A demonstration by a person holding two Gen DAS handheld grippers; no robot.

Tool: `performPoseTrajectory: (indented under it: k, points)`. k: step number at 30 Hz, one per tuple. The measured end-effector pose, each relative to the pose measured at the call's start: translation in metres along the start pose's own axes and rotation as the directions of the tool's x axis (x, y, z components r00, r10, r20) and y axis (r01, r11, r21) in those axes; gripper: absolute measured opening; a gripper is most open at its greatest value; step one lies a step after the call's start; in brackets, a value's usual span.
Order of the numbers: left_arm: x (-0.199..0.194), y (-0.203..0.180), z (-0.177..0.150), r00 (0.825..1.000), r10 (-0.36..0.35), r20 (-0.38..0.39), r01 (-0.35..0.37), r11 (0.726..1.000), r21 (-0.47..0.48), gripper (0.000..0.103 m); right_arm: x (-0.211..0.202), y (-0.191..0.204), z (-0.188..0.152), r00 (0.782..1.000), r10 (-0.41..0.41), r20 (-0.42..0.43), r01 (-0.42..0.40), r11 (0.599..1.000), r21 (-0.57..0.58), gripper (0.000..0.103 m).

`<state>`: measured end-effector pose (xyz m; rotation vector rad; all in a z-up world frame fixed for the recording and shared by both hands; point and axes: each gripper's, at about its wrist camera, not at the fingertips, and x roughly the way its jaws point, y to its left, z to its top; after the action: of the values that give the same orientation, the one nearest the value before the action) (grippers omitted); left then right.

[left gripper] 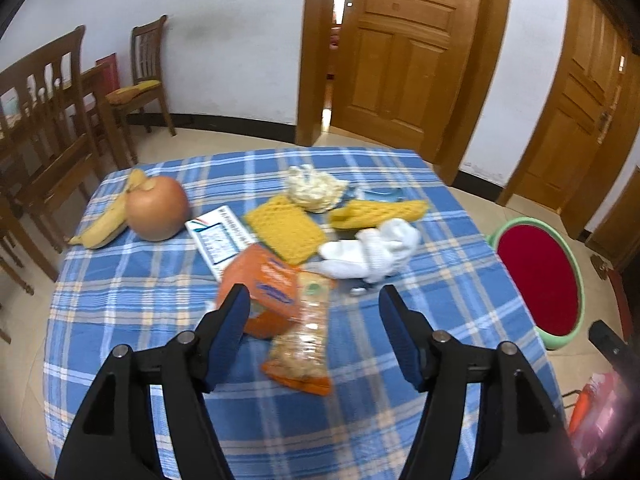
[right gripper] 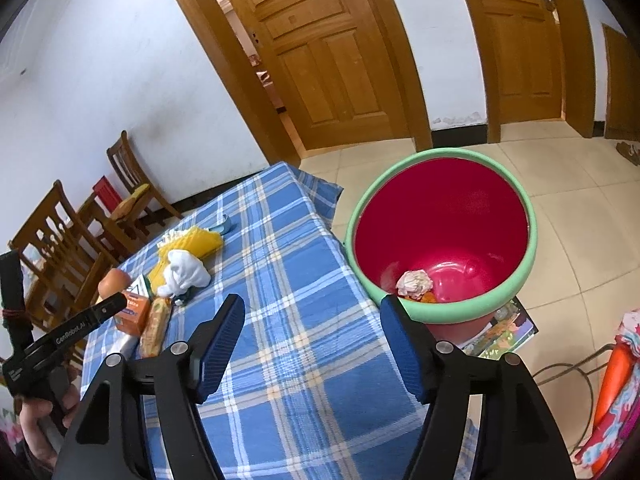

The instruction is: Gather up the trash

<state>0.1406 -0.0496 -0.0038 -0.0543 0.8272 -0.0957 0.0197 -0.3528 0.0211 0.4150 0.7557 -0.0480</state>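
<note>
The nearest piece of trash is the long clear plastic snack packet with orange ends (left gripper: 302, 340), lying flat on the blue plaid tablecloth (left gripper: 140, 300) and running away from the left gripper (left gripper: 312, 312). It looks light, thin and crinkly, probably slick, and its lumpy contents would crush under a hard pinch. A hold across its narrow middle, pads on the two long edges, seems the safest place. Touching its far left side is the small orange cardboard box (left gripper: 264, 292), light and fairly stiff but likely hollow, so it would dent if squeezed; its flat side faces are the natural place to take it. Blur makes it hard to say whether the box rests on the packet or only against it.

Beyond these lie a crumpled white cloth or tissue (left gripper: 372, 248), soft and easy to bunch, two yellow knitted cloths (left gripper: 286, 230), a crumpled pale paper ball (left gripper: 314, 188), a printed card (left gripper: 218, 236), and an apple (left gripper: 157, 208) beside a banana (left gripper: 106, 220).

The left gripper hovers with its jaws well apart, empty, the packet and box showing between them. The right gripper (right gripper: 312, 324) is likewise spread and empty, poised at the table edge facing the red plastic bin with a green rim (right gripper: 440, 316), which stands on the floor just beside the table and already contains a crumpled wad (right gripper: 414, 284).
</note>
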Motion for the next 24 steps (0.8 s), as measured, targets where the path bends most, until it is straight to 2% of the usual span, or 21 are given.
performPoseTrajectory:
  k: [12,18,20,21,24]
  points:
    - [0.031,0.029,0.002,0.996,0.086,-0.036,-0.088,0.996,-0.035,0.067,0.018,0.012,-0.001,0.999,-0.006,-0.035,0.005,1.000,-0.016,0.073]
    - [0.049,0.038,0.000,0.995,0.069,-0.074,-0.073,0.996,-0.055,0.067,0.027,0.017,-0.001,0.998,-0.010,-0.055,0.009,1.000,-0.025,0.073]
    - [0.052,0.038,0.000,0.996,0.050,-0.079,-0.054,0.997,-0.057,0.067,0.030,0.019,-0.002,0.998,-0.012,-0.062,0.010,1.000,-0.029,0.073]
    - [0.053,0.037,-0.001,0.996,0.041,-0.079,-0.046,0.997,-0.056,0.062,0.032,0.020,-0.002,0.998,-0.013,-0.065,0.011,0.999,-0.032,0.073]
    - [0.055,0.036,-0.003,0.997,0.034,-0.070,-0.038,0.998,-0.050,0.062,0.037,0.025,-0.002,0.997,-0.014,-0.075,0.011,0.999,-0.041,0.073]
